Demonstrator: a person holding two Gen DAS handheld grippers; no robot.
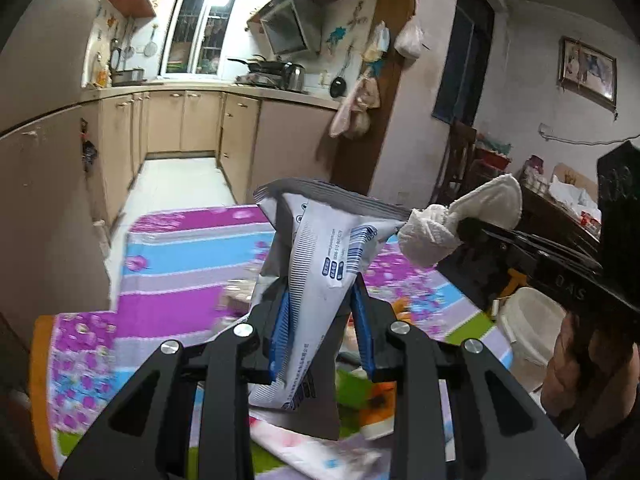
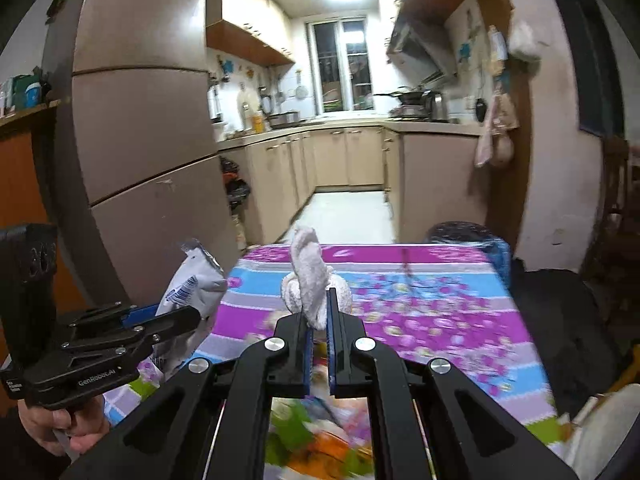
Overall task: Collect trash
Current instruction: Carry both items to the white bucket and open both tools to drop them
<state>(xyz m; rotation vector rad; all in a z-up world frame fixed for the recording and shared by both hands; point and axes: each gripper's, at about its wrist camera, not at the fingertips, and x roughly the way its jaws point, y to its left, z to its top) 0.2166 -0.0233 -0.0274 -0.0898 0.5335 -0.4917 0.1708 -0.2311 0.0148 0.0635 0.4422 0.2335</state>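
My left gripper [image 1: 320,304] is shut on a grey and white snack wrapper [image 1: 320,248] and holds it upright above the table. The wrapper also shows in the right wrist view [image 2: 192,288], at the left. My right gripper [image 2: 318,308] is shut on a crumpled white paper towel [image 2: 310,280] and holds it above the table. In the left wrist view the towel [image 1: 452,224] sits at the right, touching the wrapper's top corner, with the right gripper [image 1: 464,232] behind it.
A table with a purple, blue and grey flowered cloth [image 2: 420,308] lies below both grippers. Colourful blurred items [image 2: 320,432] lie near its front edge. A white bin [image 1: 528,328] stands on the floor at the right. A dark bag-lined bin [image 2: 468,234] stands beyond the table.
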